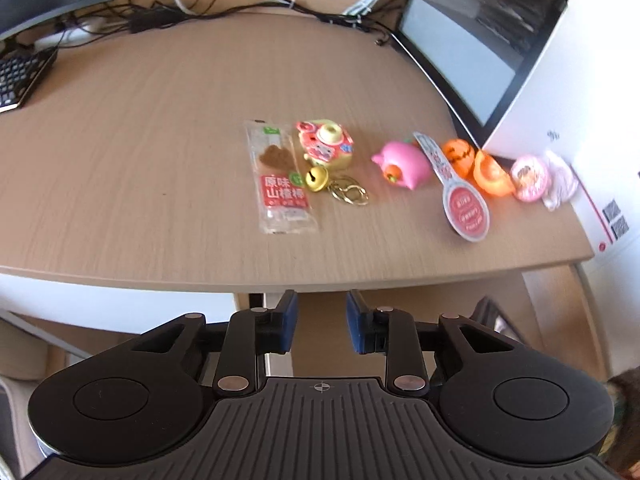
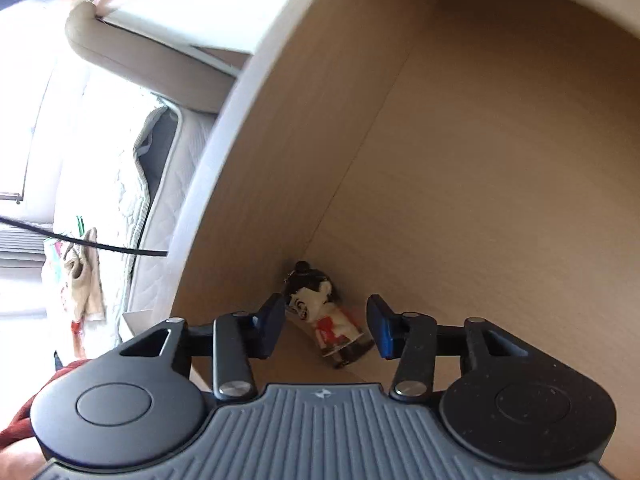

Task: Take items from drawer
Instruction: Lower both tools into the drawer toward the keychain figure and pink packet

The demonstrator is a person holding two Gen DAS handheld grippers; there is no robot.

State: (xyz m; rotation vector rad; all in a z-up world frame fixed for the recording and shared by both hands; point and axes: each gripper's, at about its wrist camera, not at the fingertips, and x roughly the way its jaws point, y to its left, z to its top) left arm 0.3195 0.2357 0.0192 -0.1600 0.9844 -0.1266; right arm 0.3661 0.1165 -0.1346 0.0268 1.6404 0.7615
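Observation:
In the right wrist view a small figurine (image 2: pixel 326 314) with black hair and a red and white body lies in the corner of the wooden drawer (image 2: pixel 480 160). My right gripper (image 2: pixel 326 326) is inside the drawer with the figurine between its fingers; the left pad sits close against its head and a gap shows at the right pad. My left gripper (image 1: pixel 322 312) hangs open and empty just below the desk's front edge (image 1: pixel 280 280). On the desk lie a snack packet (image 1: pixel 280 184), a toy camera keychain (image 1: pixel 326 146), a pink pig (image 1: pixel 404 164), orange pumpkin halves (image 1: pixel 476 162) and a pink round sweet (image 1: pixel 530 178).
A monitor (image 1: pixel 480 40) and a white box (image 1: pixel 580 120) stand at the desk's right. A keyboard (image 1: pixel 20 76) and a tangle of cables (image 1: pixel 200 12) lie at the back. A spoon-shaped label (image 1: pixel 460 196) rests among the items. A mattress (image 2: pixel 168 200) shows beside the drawer.

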